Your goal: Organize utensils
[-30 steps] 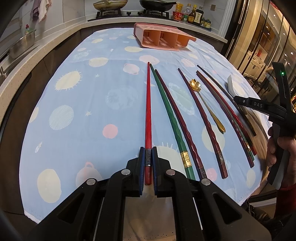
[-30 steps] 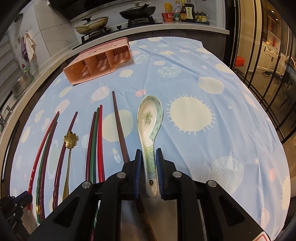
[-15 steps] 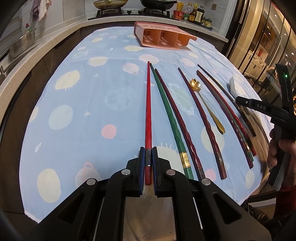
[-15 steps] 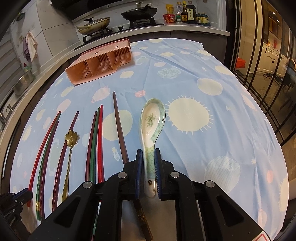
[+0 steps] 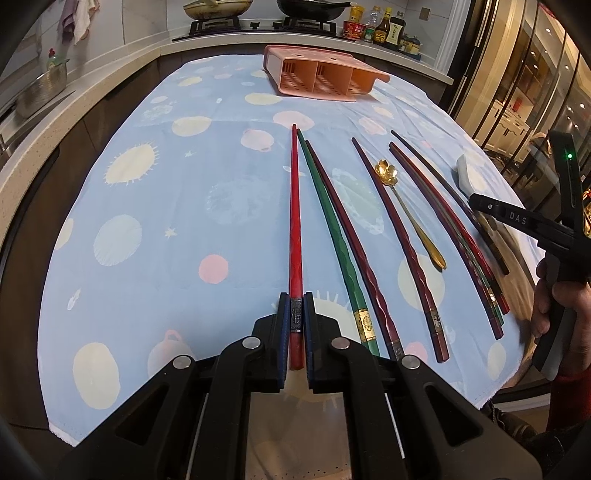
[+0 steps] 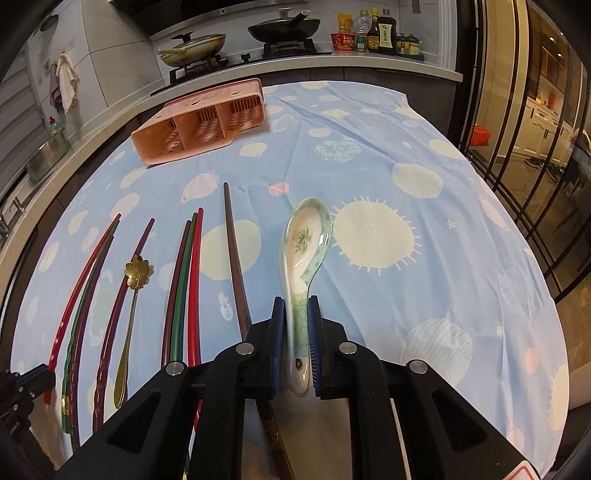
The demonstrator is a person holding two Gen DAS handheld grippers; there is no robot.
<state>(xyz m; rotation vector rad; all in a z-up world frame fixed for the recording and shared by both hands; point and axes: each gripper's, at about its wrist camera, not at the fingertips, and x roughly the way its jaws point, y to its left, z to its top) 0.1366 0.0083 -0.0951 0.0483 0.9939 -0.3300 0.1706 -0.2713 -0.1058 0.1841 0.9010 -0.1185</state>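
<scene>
L gripper clamped on red chopstick, near butt end, lying on tablecloth. R gripper pinching ceramic spoon handle. Pink utensil caddy on its side at far end.

From my remote seat, the only text I can read is "DAS", in pale capitals on the black arm of the right gripper (seen from the left wrist camera). The sauce bottles on the counter carry labels, but their print is too small for me to read.
</scene>
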